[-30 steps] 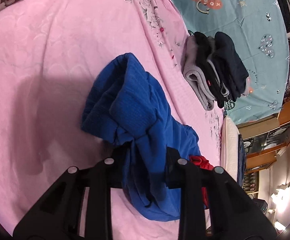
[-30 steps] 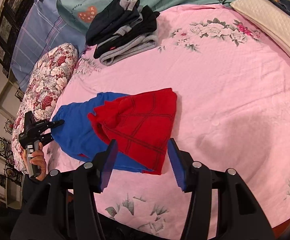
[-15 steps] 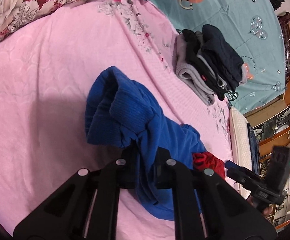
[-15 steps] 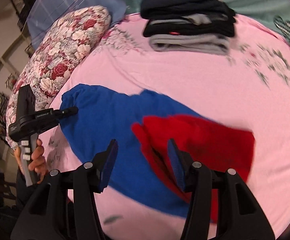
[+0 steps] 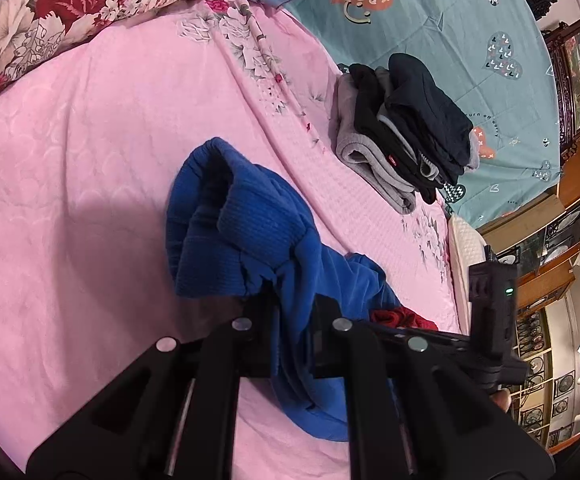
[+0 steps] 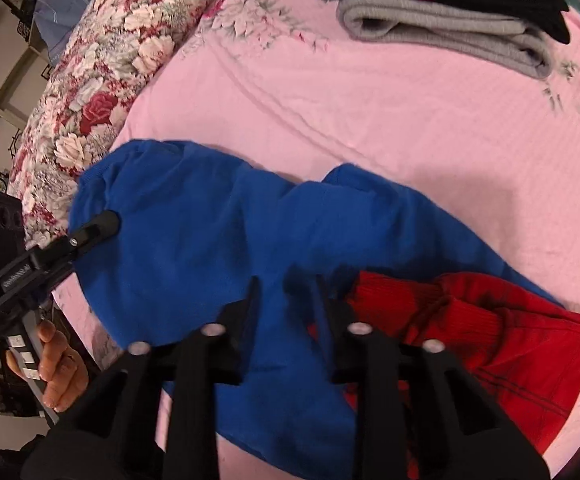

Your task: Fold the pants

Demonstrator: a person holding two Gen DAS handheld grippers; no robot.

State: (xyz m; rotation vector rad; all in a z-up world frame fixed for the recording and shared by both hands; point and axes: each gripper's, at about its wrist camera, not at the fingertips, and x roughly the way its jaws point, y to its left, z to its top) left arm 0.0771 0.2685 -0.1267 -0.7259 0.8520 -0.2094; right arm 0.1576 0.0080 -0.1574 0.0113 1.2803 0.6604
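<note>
Blue pants (image 6: 218, 248) lie crumpled on the pink bed sheet (image 6: 369, 112). My left gripper (image 5: 290, 312) is shut on a bunched fold of the blue pants (image 5: 250, 232) near the ribbed waistband. It also shows in the right wrist view (image 6: 102, 224) at the pants' left edge. My right gripper (image 6: 286, 292) is open, its jaws just over the blue fabric beside a red garment (image 6: 489, 332). The right gripper's body (image 5: 489, 320) shows in the left wrist view past the red garment (image 5: 401, 316).
A stack of folded grey and black clothes (image 5: 401, 140) sits at the far side of the bed; it also shows in the right wrist view (image 6: 449, 20). A floral pillow (image 6: 102, 80) lies at the left, a teal sheet (image 5: 469, 40) and wooden cabinets (image 5: 549, 264) beyond.
My right gripper has swung left and down from over the red garment to the blue pants. My left gripper has kept its hold on the blue fold and pulled it slightly.
</note>
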